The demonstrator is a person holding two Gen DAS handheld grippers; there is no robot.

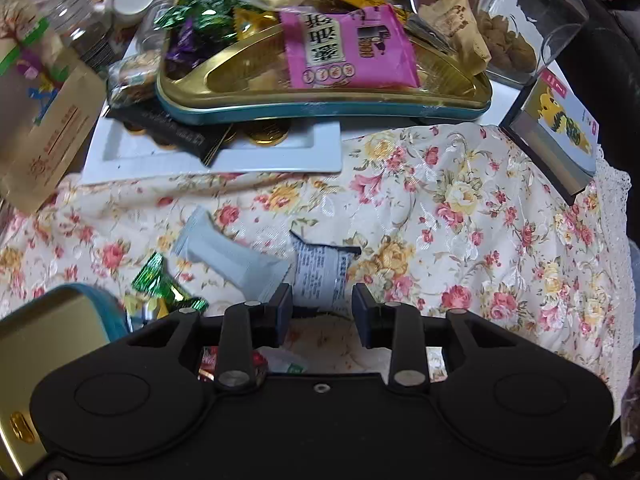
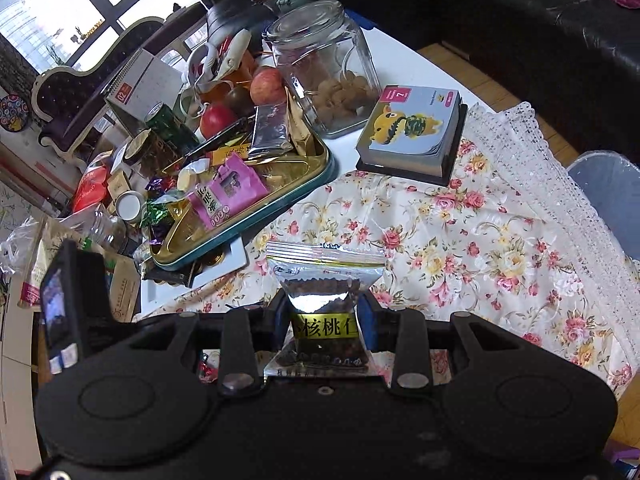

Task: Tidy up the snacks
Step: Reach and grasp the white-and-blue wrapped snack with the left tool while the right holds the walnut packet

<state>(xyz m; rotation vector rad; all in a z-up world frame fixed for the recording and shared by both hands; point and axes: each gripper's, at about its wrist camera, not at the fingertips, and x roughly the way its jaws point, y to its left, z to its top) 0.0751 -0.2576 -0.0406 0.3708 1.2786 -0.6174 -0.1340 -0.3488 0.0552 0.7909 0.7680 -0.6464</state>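
Left-wrist view: left gripper (image 1: 322,304) stood part open, empty, over a printed grey snack packet (image 1: 322,270) lying on the floral tablecloth (image 1: 460,208).
Left risk: a pale blue packet (image 1: 230,258) overlapped the target and could be dragged along.
Right-wrist view: right gripper (image 2: 326,316) pinched a clear walnut packet (image 2: 325,280), lifted above the cloth.
Right risk: the slick film could slip; the gold tin tray (image 2: 320,168) was already heaped.

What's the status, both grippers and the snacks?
Left gripper open over printed packet on floral cloth. Right gripper shut on walnut packet. Gold tin tray ahead, already crowded.
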